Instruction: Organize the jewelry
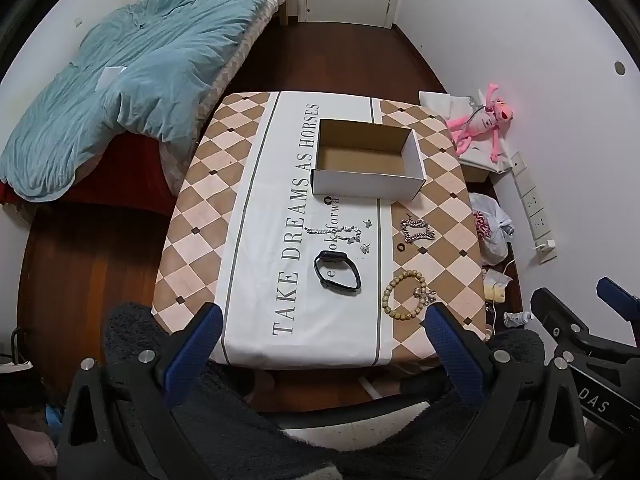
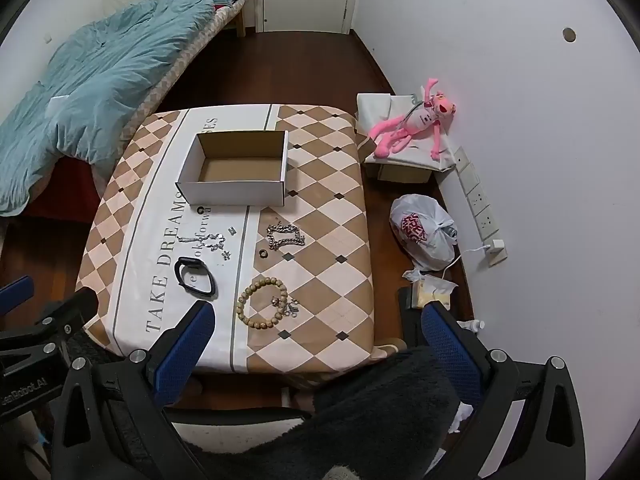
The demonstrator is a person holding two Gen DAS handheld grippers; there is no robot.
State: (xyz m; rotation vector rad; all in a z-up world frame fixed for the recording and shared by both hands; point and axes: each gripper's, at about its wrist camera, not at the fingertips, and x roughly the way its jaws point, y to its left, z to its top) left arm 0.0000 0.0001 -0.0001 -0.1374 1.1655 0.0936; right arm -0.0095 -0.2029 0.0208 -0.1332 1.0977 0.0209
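Left gripper (image 1: 320,340): we hold it back at the near table edge, fingers spread, empty
Black watch band (image 1: 338,276): on the cloth; thin silver chain (image 1: 334,234) beyond
Open white cardboard box (image 1: 366,160): empty; we judge nothing sorted yet
Wooden bead bracelet (image 1: 404,296): loose; free cloth around it
Right gripper (image 2: 316,330): fingers spread, empty

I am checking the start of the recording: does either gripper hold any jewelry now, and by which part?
Nothing is held. The left gripper and the right gripper are both open and empty, above the near edge of the table.
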